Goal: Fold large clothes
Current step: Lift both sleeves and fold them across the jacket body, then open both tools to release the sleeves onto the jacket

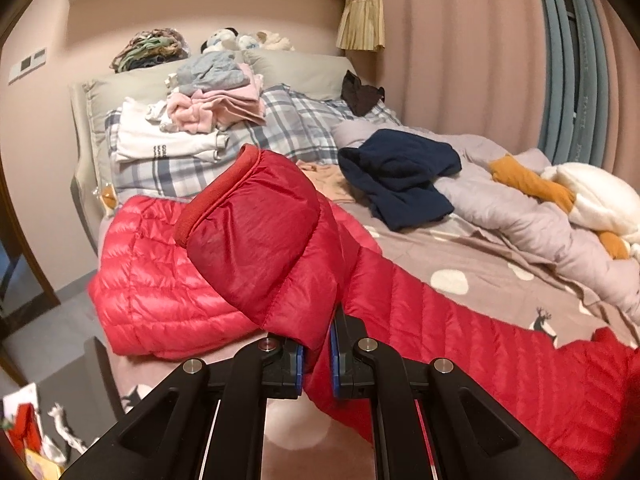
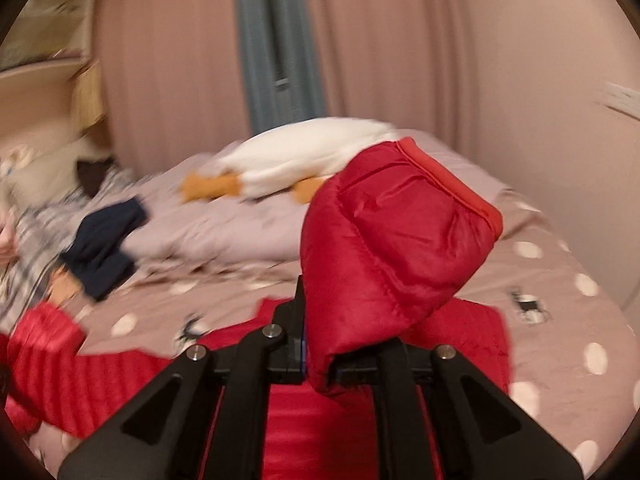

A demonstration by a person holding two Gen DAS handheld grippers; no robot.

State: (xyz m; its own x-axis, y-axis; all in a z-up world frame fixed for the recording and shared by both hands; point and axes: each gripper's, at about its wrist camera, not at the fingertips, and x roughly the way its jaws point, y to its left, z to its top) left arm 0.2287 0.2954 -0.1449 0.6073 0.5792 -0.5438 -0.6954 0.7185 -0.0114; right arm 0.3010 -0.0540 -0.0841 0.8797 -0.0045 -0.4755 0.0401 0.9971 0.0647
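Right view blurred — red jacket (image 2: 396,240) cuff clear

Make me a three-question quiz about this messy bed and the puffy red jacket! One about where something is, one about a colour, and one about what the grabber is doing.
1. Where does the folded pile of pink and grey clothes sit?
A. on the floor
B. near the pillows at the head of the bed
C. on the shelf

2. What colour is the crumpled garment lying on the bed beyond the jacket?
A. navy blue
B. green
C. yellow

3. What is the left gripper doing?
A. hanging open over the bed
B. clamped on a jacket sleeve
C. holding a plush toy

Answers: 1 B, the clothes pile rests on the plaid bedding by the pillows. 2 A, the garment is dark navy. 3 B, the left gripper pinches the red jacket sleeve.
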